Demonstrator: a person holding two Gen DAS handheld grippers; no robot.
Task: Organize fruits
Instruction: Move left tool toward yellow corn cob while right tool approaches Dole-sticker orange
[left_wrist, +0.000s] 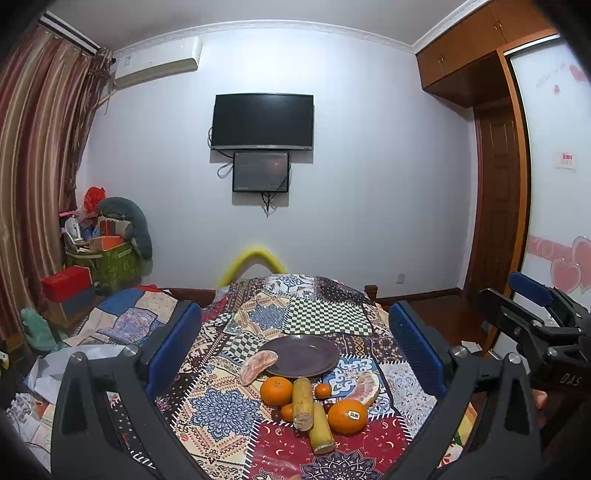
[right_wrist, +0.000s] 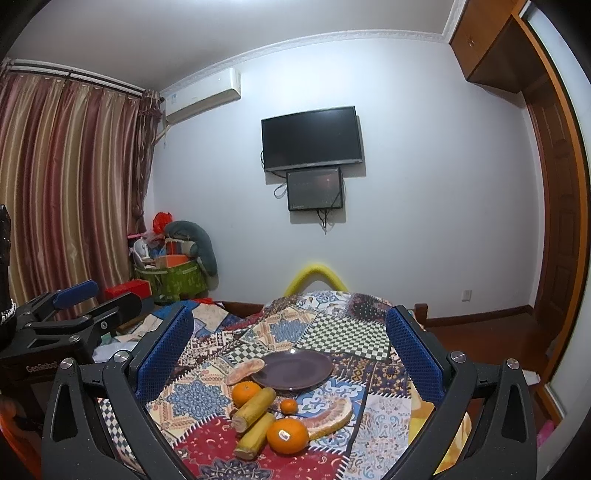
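Both hand-held grippers, left (left_wrist: 295, 354) and right (right_wrist: 290, 358), hang wide open and empty, fruit pile straight ahead on the patchwork cloth just before the empty plate (right_wrist: 291, 370), stickered orange (right_wrist: 287, 435) nearest the right one.

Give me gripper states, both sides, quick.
Left gripper: open, holding nothing, above the fruit.
Right gripper: open, holding nothing, above the plate.
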